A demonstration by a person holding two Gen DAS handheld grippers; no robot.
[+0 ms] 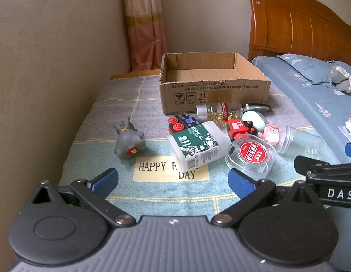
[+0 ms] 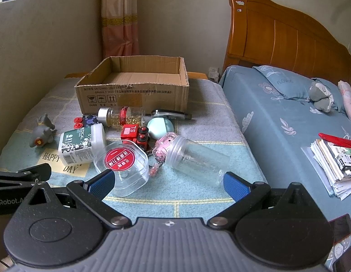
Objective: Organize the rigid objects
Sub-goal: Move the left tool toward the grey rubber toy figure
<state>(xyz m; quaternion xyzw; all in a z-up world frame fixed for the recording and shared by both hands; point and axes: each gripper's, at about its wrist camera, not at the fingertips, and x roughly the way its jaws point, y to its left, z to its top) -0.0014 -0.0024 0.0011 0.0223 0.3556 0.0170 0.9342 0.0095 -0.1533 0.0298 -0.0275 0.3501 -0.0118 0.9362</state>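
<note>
An empty cardboard box [image 1: 211, 83] [image 2: 134, 90] stands at the back of a cloth-covered table. In front of it lie a white medical bottle [image 1: 198, 146] [image 2: 81, 144], a clear case with a red label [image 1: 251, 155] [image 2: 123, 164], a red toy train [image 1: 238, 128] [image 2: 135, 133], a capsule bottle [image 1: 220, 111] [image 2: 122, 115], a clear jar [image 2: 195, 161] [image 1: 297, 139], a pink keychain [image 2: 164, 147] and a grey toy [image 1: 129, 139] [image 2: 42, 131]. My left gripper [image 1: 173, 182] and my right gripper [image 2: 168, 184] are both open and empty, near the front of the pile.
A bed [image 2: 288, 113] with a wooden headboard [image 2: 288, 36] stands to the right, with a stack of papers [image 2: 334, 161] on it. A wall [image 1: 50, 68] runs along the table's left side. A mint round case [image 2: 160, 124] lies near the train.
</note>
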